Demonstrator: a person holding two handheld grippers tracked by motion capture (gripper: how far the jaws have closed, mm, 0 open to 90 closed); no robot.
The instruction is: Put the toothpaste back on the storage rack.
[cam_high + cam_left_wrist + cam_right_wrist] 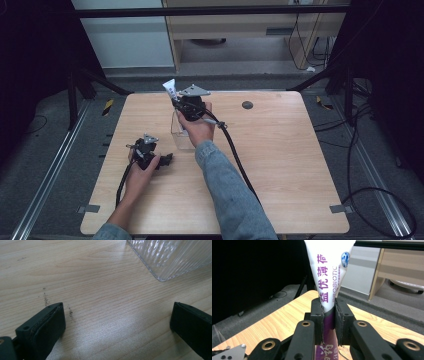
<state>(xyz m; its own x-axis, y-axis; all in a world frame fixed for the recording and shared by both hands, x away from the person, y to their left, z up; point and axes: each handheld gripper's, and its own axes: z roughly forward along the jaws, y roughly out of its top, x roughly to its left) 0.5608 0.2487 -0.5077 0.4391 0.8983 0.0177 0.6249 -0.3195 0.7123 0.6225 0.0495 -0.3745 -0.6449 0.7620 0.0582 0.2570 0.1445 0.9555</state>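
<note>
Toothpaste tube pinched upright in the right gripper [328, 315], above a ribbed clear container [181, 131].

The tube [329, 275] is judged light, soft and squeezable, best gripped low on its stiffer waist. The left gripper [117, 325] is rested wide open on the table [280, 165]; ample room is left rightward.

Right gripper [328, 315] raised, jaws clamped tight; left gripper [117, 322] low, jaws wide apart

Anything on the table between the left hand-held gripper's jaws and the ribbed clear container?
Nothing: bare wood table, faintly speckled, separates the left hand-held gripper from the clear container in the left gripper view.
</note>
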